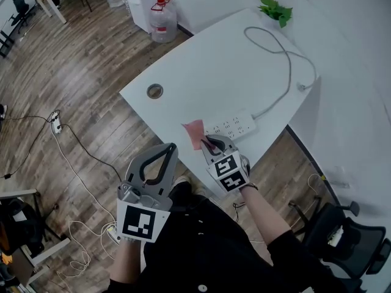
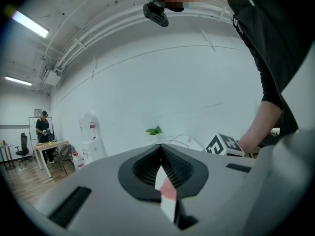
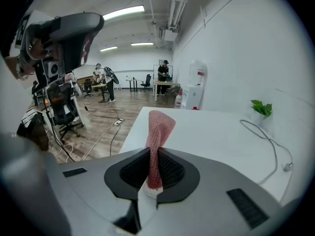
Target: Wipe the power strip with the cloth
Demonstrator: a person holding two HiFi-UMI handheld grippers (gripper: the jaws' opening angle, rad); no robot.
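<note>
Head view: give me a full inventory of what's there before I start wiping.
table: one, white, centre
power strip: one, white, near table edge
cable: one, grey, loops from power strip across table
cloth: one, pink, just left of power strip
plant: one, green, far table corner
water jugs: two, clear, floor beyond table
floor socket: one, white, floor at left
office chair: one, black, lower right
left gripper: grey, jaws shut, empty, off the table
right gripper: grey, jaws shut on cloth
</note>
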